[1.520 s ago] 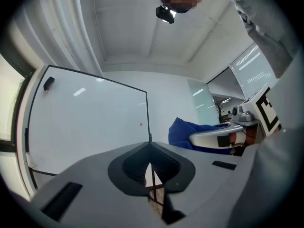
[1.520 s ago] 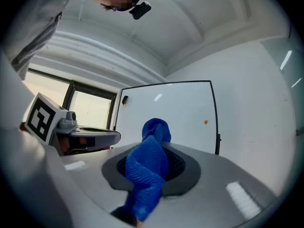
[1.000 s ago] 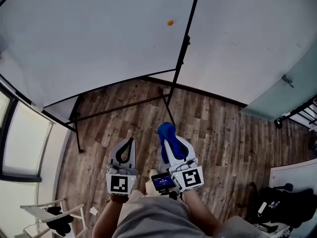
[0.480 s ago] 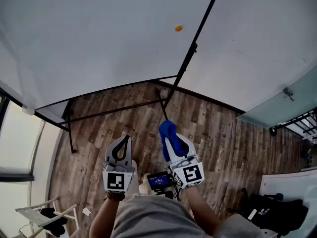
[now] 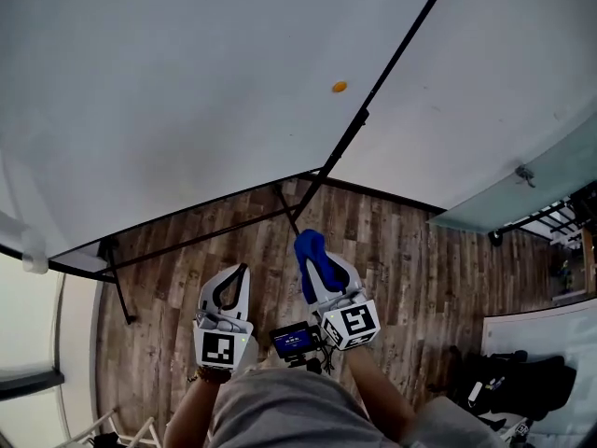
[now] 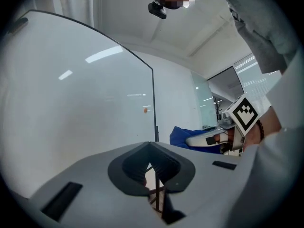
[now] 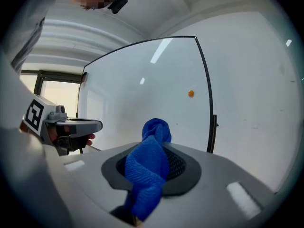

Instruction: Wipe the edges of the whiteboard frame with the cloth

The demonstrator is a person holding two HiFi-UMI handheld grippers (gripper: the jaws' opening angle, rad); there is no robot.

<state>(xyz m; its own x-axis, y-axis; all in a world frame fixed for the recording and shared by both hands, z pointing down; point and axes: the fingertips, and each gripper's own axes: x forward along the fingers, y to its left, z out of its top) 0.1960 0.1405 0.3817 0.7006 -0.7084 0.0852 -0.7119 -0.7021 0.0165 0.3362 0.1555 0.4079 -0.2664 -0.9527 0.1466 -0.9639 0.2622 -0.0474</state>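
Observation:
The whiteboard (image 5: 187, 91) fills the upper part of the head view, and its black frame edge (image 5: 392, 73) runs down on a slant to the lower corner. An orange magnet (image 5: 340, 87) sticks near that edge. My right gripper (image 5: 311, 248) is shut on a blue cloth (image 5: 310, 255), below the corner and apart from the frame. In the right gripper view the cloth (image 7: 151, 161) bulges out between the jaws, with the frame (image 7: 207, 94) ahead. My left gripper (image 5: 242, 271) is shut and holds nothing. The left gripper view shows the frame edge (image 6: 154, 103) straight ahead.
The board's black stand bars (image 5: 196, 236) and a leg (image 5: 119, 287) cross the wood floor (image 5: 410, 269). A glass door (image 5: 532, 180) stands at the right. A black bag (image 5: 513, 385) lies at the lower right, and a bright window (image 5: 28, 343) is at the left.
The board and its frame corner have drawn nearer and shifted right in the head view. Both grippers keep their places side by side, the right one still holding the cloth.

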